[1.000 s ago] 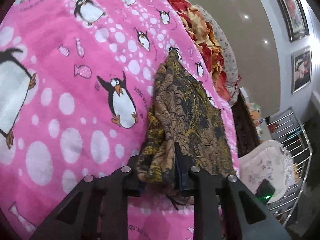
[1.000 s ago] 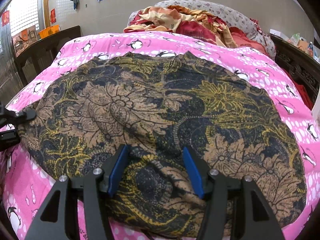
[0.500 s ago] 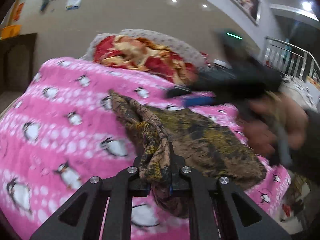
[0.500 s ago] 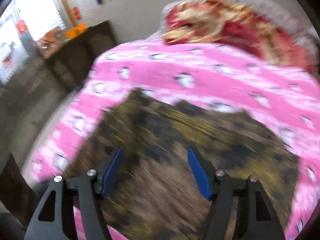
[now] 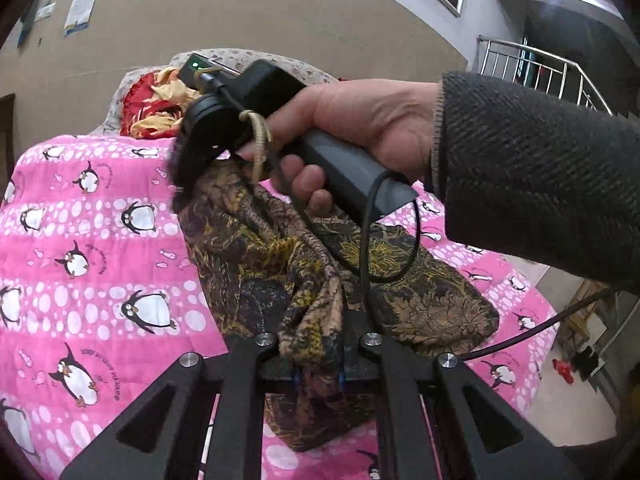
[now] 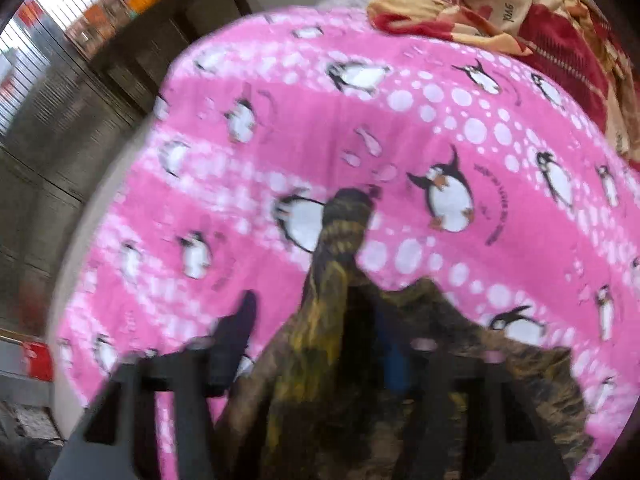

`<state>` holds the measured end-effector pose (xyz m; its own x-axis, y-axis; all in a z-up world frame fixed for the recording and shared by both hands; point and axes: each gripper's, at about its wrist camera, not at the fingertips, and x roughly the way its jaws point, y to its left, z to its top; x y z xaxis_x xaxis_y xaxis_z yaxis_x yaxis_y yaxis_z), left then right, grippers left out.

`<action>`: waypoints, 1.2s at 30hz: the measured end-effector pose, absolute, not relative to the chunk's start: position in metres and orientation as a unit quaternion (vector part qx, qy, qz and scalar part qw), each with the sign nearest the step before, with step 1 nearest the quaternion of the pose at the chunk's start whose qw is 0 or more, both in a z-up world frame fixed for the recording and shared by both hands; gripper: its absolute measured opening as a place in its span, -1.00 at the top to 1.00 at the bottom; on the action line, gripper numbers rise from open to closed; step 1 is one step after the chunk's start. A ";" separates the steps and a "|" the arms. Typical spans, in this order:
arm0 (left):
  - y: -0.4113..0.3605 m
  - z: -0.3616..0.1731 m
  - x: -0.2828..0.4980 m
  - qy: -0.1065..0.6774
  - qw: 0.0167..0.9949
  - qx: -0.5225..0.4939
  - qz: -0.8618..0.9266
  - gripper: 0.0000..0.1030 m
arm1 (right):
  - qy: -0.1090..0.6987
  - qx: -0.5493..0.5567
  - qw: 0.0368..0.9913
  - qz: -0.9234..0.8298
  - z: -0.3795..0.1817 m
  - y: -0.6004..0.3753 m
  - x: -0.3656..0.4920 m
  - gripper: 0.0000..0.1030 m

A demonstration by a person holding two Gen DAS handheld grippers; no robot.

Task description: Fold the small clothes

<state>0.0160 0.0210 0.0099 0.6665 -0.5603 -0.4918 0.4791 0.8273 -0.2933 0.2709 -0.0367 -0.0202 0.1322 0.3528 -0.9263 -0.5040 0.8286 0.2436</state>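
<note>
The left hand-held gripper [image 5: 318, 376] is clamped on a bunched edge of the brown patterned garment [image 5: 280, 264] at 6 o'clock above the pink bed [image 5: 80, 240], while the right hand-held gripper [image 6: 316, 344] is closing on another fold, so a thin bite there could probably slip when lifting.

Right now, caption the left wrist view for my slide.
Left gripper pinches the batik-print garment above the penguin blanket, right gripper closing on it.
</note>
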 end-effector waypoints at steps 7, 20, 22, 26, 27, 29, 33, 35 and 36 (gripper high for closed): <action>-0.016 0.024 0.010 0.293 0.891 -0.061 -0.342 1.00 | 0.582 -0.036 0.769 0.262 -0.009 -0.117 0.261 0.88; -0.182 0.008 0.012 0.342 0.828 0.002 -0.445 1.00 | 0.608 -0.009 0.764 0.214 -0.037 -0.302 0.244 0.89; -0.203 -0.003 0.016 0.357 0.822 0.006 -0.444 1.00 | 0.609 0.001 0.764 0.212 -0.050 -0.323 0.245 0.88; -0.227 -0.031 0.016 0.395 0.810 0.023 -0.434 1.00 | 0.596 0.046 0.771 0.220 -0.083 -0.353 0.245 0.64; -0.229 -0.033 0.014 0.396 0.809 0.028 -0.433 1.00 | 0.591 0.067 0.772 0.225 -0.087 -0.359 0.243 0.62; -0.230 -0.032 0.011 0.400 0.803 0.028 -0.442 0.90 | 0.567 0.112 0.781 0.238 -0.086 -0.376 0.238 0.62; -0.213 -0.020 -0.004 0.416 0.780 0.014 -0.468 0.87 | 0.505 0.145 0.820 0.230 -0.054 -0.405 0.210 0.55; -0.186 -0.010 -0.012 0.408 0.788 0.004 -0.461 0.87 | 0.468 0.154 0.840 0.228 -0.030 -0.421 0.181 0.49; -0.175 -0.006 -0.013 0.402 0.796 0.001 -0.453 0.87 | 0.454 0.151 0.848 0.229 -0.020 -0.425 0.166 0.47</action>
